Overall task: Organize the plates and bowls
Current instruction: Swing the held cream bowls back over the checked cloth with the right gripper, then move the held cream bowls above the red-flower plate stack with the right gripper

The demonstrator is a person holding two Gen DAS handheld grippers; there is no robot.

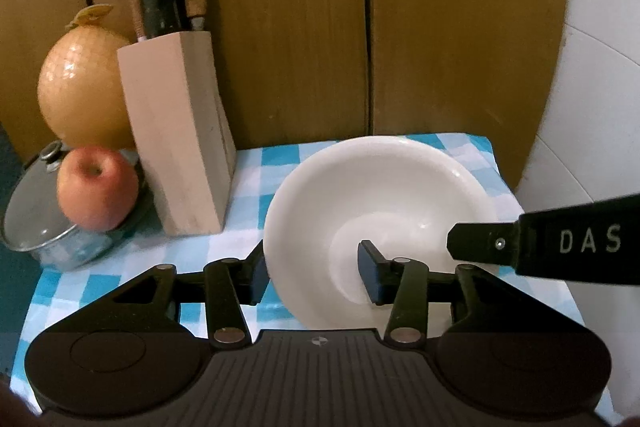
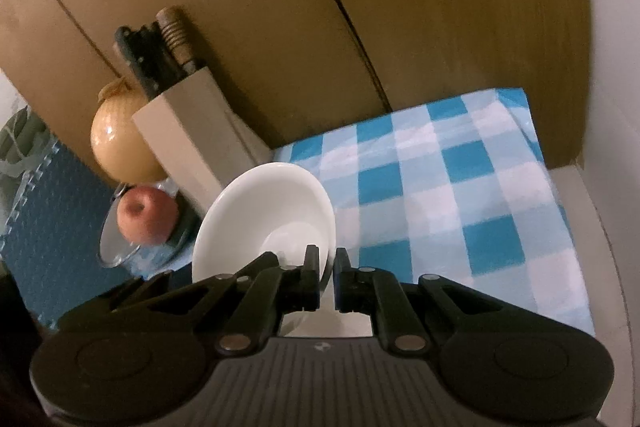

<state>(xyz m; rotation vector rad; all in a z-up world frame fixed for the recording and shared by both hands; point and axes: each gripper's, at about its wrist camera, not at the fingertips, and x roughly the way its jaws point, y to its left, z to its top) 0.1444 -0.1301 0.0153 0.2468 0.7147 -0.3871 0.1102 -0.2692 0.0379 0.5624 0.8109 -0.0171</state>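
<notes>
The white bowl (image 1: pixel 376 211) is judged stiff, glazed, slippery and breakable, so it is best taken by its thin rim. It is plain, shallow and wide-lipped, and is held tilted above the checked cloth (image 2: pixel 460 187), right of the knife block (image 1: pixel 176 135). Its right rim is pinched between the nearly closed fingers of the right gripper (image 2: pixel 327 267). The left gripper (image 1: pixel 316 267) is spread across the left rim, its pads not seen to press

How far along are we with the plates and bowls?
No stack of dishes shows yet. In hand: the right claw pinches the rim of a tilted white plate; the left claw straddles its other edge, not gripping. Left: placing it.
</notes>
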